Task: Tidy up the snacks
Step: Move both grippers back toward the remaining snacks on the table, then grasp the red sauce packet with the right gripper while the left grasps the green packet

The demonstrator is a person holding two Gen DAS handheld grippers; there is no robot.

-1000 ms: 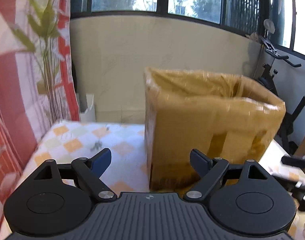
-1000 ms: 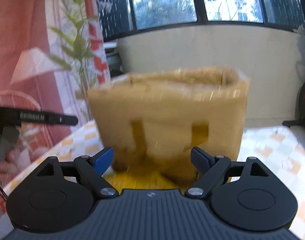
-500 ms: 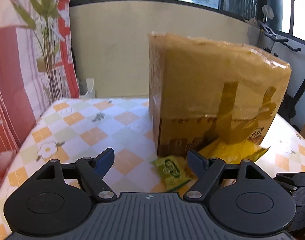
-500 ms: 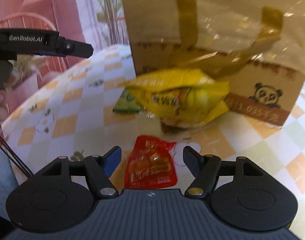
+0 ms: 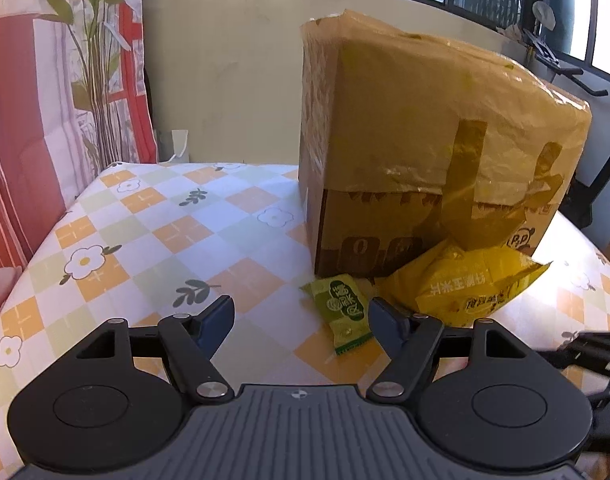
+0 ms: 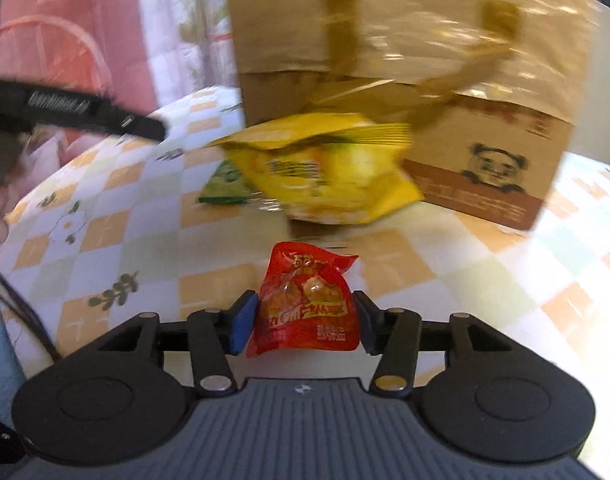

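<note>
A small red snack packet lies flat on the checked tablecloth between the fingers of my right gripper. Its jaws are closing, and the pads stand right at the packet's two side edges. A small green packet lies between the fingers of my left gripper, close to the right finger and untouched. The left jaws are wide and closing slowly. A big yellow snack bag leans on the tall cardboard box lined with yellowish plastic. Its inside is hidden.
The table has an orange and white flowered cloth; its left edge runs along a red patterned curtain. An exercise bike stands behind the box on the right. The left gripper's black body crosses the right wrist view.
Both grippers came down from box height to the tabletop, bringing the snacks into view. The right jaws narrowed around the red packet. The left jaws narrowed a little.
</note>
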